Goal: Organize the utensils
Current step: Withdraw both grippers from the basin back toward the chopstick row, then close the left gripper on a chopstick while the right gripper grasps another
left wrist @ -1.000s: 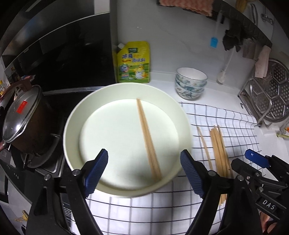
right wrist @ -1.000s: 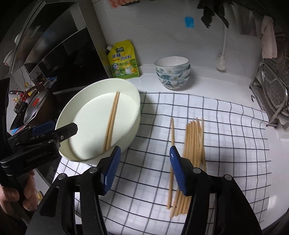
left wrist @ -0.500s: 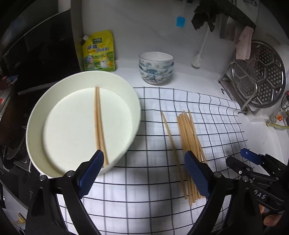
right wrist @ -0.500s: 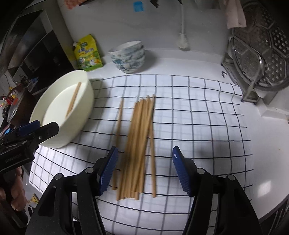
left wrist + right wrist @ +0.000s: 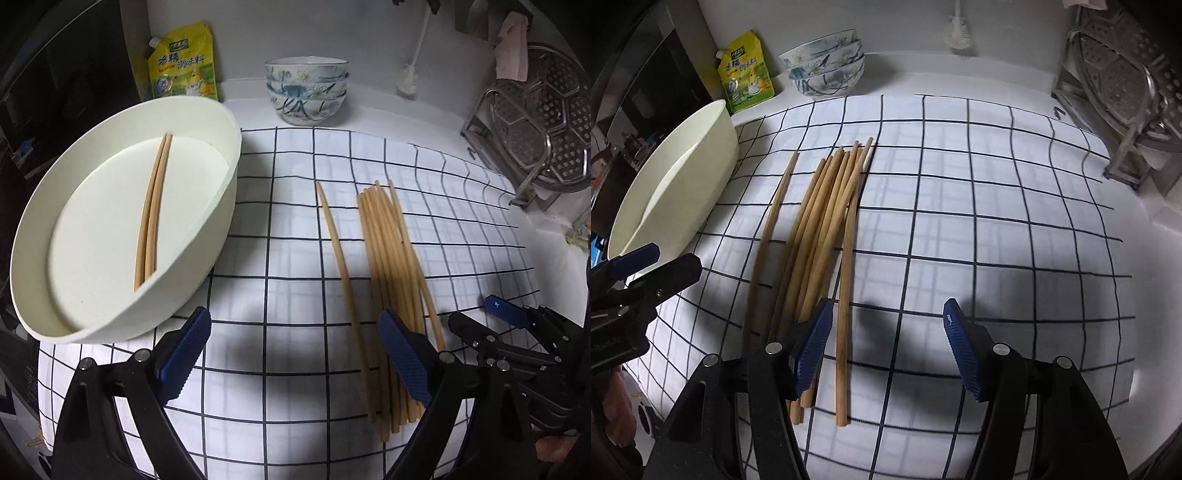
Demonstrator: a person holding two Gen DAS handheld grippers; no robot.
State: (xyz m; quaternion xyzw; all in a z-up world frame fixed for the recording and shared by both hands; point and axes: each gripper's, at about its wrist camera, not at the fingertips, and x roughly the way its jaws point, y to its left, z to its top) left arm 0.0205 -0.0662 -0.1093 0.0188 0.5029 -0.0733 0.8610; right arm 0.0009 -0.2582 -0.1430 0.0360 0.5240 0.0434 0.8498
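1. The left tool (image 5: pixel 295 350) hangs over the checked cloth (image 5: pixel 288 229) with its jaws spread wide and nothing between them. Its jaws have just been opening, though barely in the last instant.
2. A lone chopstick (image 5: pixel 343 280) runs up the cloth between the left tool's blue pads (image 5: pixel 184 350), nearer the right-hand pad, with no pad touching it.
3. The right tool (image 5: pixel 886 354) stands moderately open and empty; its jaws also opened a little just now.
4. The chopstick bundle (image 5: pixel 820 236) lies loose on the cloth. The right tool's left-hand pad overlaps the bundle's near ends; whether it touches them cannot be told.
5. One outer stick (image 5: pixel 846 295) of the bundle passes just inside that pad.
6. A cream basin (image 5: pixel 207 258) sits at the cloth's left edge, holding a pair of chopsticks (image 5: pixel 153 210) side by side.
7. At the back of the white worktop (image 5: pixel 388 107) stand stacked patterned bowls (image 5: pixel 306 88) and a yellow seasoning pouch (image 5: pixel 183 62); a metal rack (image 5: pixel 532 136) stands at right.
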